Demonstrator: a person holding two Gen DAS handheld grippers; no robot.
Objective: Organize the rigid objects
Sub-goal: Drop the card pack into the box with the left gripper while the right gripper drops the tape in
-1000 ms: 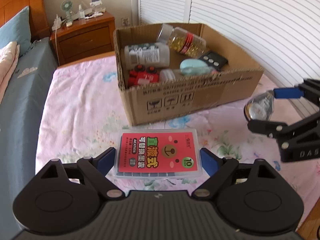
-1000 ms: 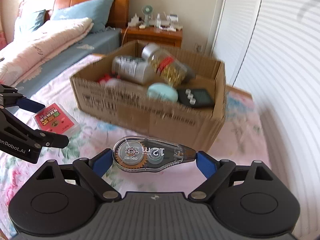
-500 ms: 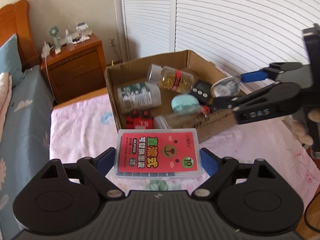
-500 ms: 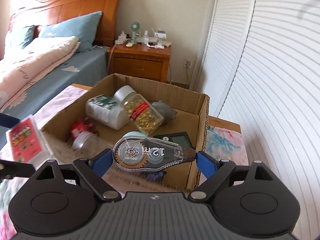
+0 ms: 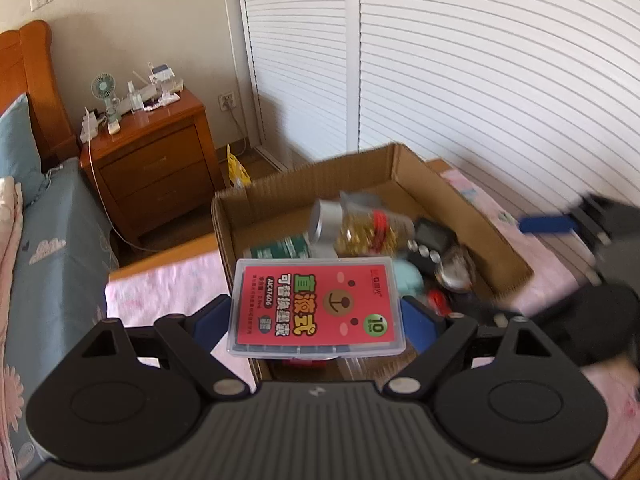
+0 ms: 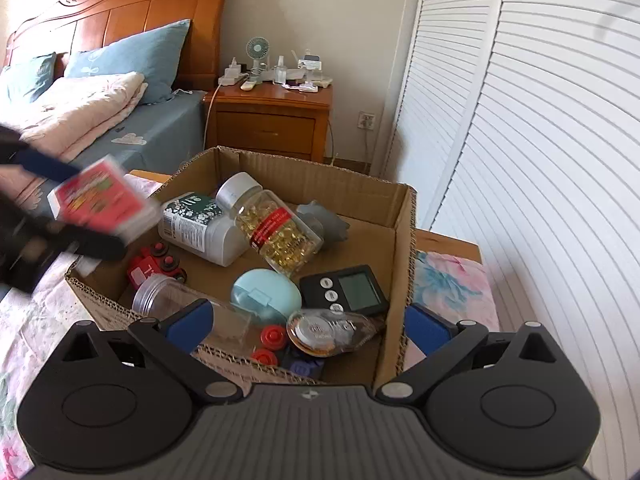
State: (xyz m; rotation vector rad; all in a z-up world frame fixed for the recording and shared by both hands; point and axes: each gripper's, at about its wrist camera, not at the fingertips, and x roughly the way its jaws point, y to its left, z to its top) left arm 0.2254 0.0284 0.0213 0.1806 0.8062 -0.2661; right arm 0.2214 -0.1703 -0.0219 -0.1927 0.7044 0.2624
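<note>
My left gripper is shut on a clear case with a red label and holds it above the near left edge of the cardboard box. The case also shows, blurred, in the right wrist view. My right gripper is open above the box's near side. The correction tape roller lies in the box just beyond its fingers, near a black timer.
The box holds a white bottle, a capsule jar, a teal case, a clear jar and red toys. It sits on a pink floral bedspread. A wooden nightstand and louvered doors stand behind.
My right gripper has opened and the tape roller has dropped into the box. My left gripper has carried the red-label case up and over the box's edge.
</note>
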